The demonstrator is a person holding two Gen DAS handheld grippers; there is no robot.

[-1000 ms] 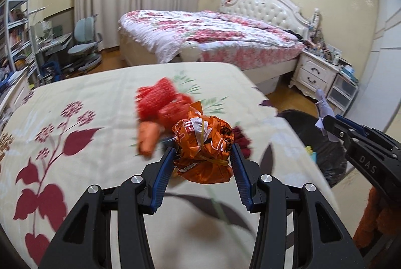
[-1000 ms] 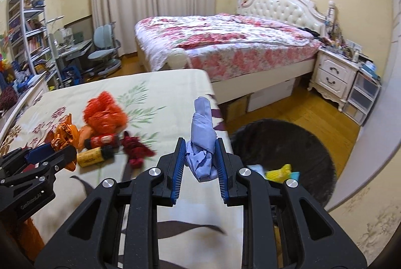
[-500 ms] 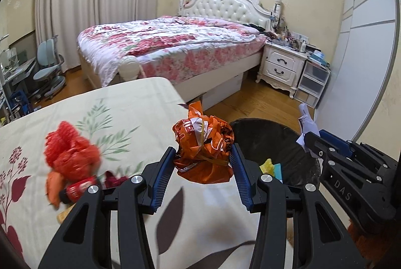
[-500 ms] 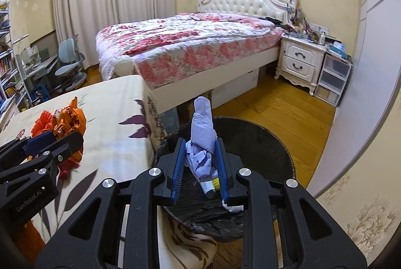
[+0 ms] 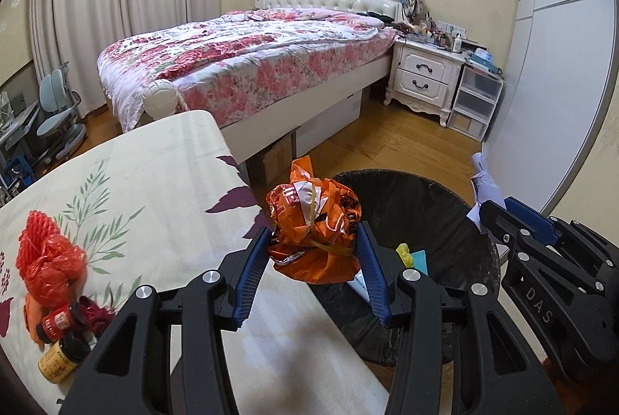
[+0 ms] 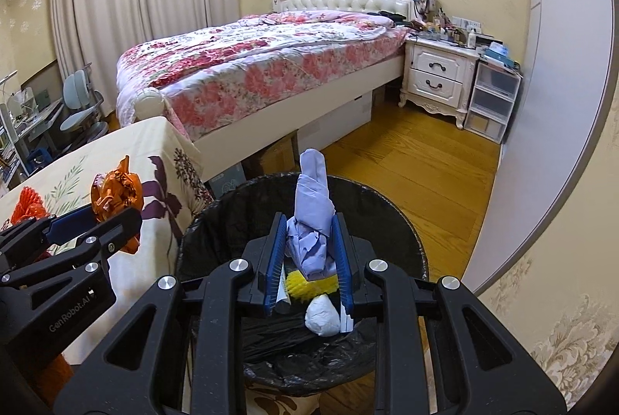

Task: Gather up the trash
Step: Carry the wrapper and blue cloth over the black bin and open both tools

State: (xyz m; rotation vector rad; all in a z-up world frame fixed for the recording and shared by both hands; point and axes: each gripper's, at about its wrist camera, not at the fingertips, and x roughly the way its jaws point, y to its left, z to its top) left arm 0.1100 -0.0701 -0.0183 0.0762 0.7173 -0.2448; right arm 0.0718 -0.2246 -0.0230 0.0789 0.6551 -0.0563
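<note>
My left gripper (image 5: 314, 252) is shut on a crumpled orange wrapper (image 5: 315, 233) and holds it over the table's right edge, beside the black-lined trash bin (image 5: 464, 206). My right gripper (image 6: 308, 248) is shut on a wad of pale lilac tissue (image 6: 311, 213) directly above the bin (image 6: 402, 221). Yellow, white and blue trash lies in the bin. The right gripper also shows in the left wrist view (image 5: 499, 210), and the left gripper with the wrapper (image 6: 116, 190) shows at the left of the right wrist view.
On the floral tablecloth (image 5: 154, 182) lie a red net bag (image 5: 46, 264), a red bottle (image 5: 62, 318), a yellow-labelled bottle (image 5: 62, 357) and dark red scraps. A bed (image 5: 251, 59), a white nightstand (image 5: 425, 74) and wooden floor lie beyond.
Both grippers have swung right from over the table toward the bin. The right one now hangs over the bin's opening; the left one has reached the table's edge. Both grips are unchanged.
</note>
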